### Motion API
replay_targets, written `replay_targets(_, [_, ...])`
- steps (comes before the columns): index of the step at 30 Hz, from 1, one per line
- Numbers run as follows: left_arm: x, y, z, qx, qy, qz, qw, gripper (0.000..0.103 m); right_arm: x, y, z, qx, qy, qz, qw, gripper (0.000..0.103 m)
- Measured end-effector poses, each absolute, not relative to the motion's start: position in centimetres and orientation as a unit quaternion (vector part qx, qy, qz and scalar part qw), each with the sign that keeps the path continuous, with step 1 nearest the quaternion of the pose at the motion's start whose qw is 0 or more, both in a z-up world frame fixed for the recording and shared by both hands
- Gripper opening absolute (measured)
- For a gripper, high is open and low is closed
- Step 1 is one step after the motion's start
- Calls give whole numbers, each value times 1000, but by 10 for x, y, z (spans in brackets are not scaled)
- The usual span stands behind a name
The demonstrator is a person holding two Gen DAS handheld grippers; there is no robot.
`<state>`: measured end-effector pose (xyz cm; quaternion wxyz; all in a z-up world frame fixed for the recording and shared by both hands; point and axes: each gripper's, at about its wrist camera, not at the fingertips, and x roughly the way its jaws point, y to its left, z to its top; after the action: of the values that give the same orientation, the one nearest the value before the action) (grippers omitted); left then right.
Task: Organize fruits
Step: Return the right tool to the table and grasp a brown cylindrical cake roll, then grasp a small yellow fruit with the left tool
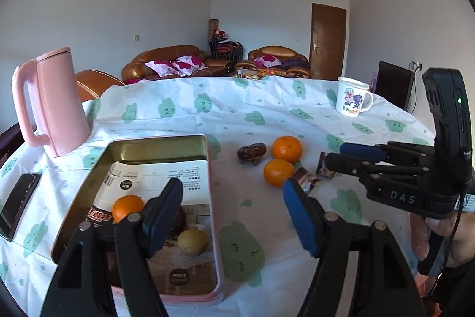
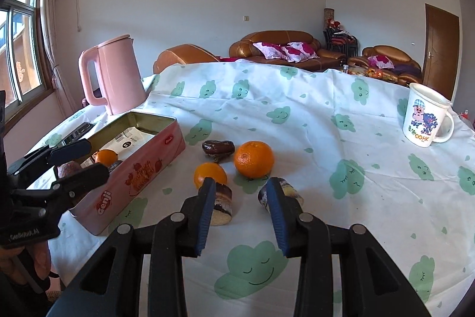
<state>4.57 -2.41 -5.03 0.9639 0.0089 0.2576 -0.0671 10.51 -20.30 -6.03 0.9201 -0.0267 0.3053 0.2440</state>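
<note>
A pink tin box [image 1: 215,228] [image 2: 142,177] lies open on the table, holding an orange [image 1: 127,207] [image 2: 106,157], a yellowish fruit [image 1: 193,241] and packets. Two oranges [image 1: 286,149] [image 1: 278,172] lie on the cloth to its right; in the right wrist view they are the far one [image 2: 253,159] and the near one [image 2: 210,175]. A brown date [image 1: 251,151] [image 2: 218,147] lies beside them. My left gripper [image 1: 233,216] [image 2: 78,158] is open and empty over the box's right edge. My right gripper [image 2: 242,216] [image 1: 334,153] is open and empty, just short of two wrapped snacks [image 2: 221,205] [image 2: 282,193].
A pink kettle [image 1: 53,103] [image 2: 112,76] stands behind the box. A white cartoon mug [image 1: 353,97] [image 2: 427,118] stands at the far right. A black phone [image 1: 17,204] lies left of the box. The table carries a white cloth [image 2: 297,121] with green clouds.
</note>
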Motion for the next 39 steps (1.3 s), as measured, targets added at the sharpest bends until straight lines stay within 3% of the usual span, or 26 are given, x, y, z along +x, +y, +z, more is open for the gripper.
replay_targets(10, [47,-21,-52,-3,262,-59,963,72,134,-164,-87,-67,395,257,880,37])
replay_targets(16, [46,-37,-54,1,269,-88,959,72,110,-198,-72,-22,343,223,912,36])
replay_targets(24, [58,-79,-66,15,314,-152,937,70,89,-246,-80,35,337,196,920,36])
replay_targets(27, [63,-93,-74,31,332,-161,929,53,92,-251,-82,40,339,195,920,36])
replay_targets(32, [72,-96,-83,30,358,-169,918,42,90,-250,-82,35,332,198,922,36])
replay_targets(37, [72,-94,-84,38,349,-156,923,24,86,-249,-80,31,323,197,925,37])
replay_targets(39, [71,-94,-84,39,346,-157,924,24,84,-248,-79,28,315,197,928,37])
